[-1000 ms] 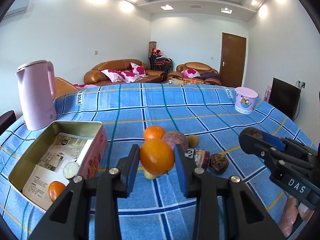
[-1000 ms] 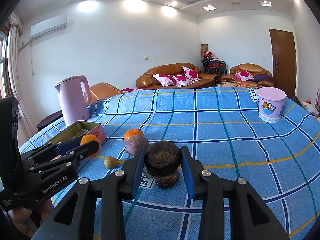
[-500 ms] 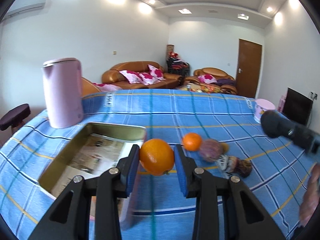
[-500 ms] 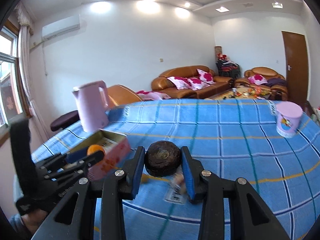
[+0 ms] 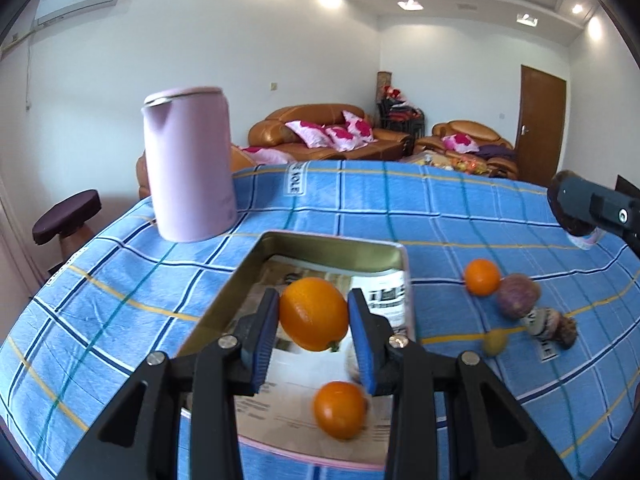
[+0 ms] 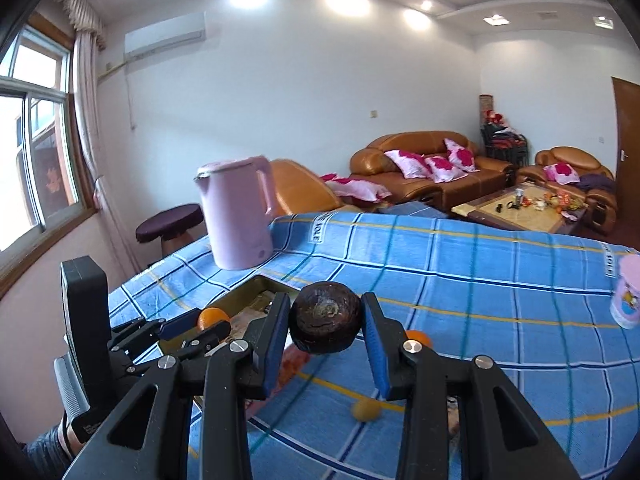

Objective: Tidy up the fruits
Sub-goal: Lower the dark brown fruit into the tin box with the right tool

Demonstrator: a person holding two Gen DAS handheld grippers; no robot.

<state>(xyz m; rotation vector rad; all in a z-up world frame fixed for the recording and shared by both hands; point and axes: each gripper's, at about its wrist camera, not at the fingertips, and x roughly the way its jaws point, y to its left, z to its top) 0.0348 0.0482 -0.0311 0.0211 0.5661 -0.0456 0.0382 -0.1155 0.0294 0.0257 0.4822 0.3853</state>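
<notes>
Carried from the loose fruit, left gripper (image 5: 313,322) pinches an orange (image 5: 313,313) over the tin (image 5: 336,248) (release next); right gripper (image 6: 325,323) clamps a dark fruit (image 6: 325,323).

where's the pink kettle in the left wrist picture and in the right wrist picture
Left wrist: the pink kettle stands upper left, on the blue cloth beyond the tin's far left corner.
Right wrist: the kettle is left of centre, handle to the right, beyond the tin.
Shared landmark: the brown sofa.
</notes>
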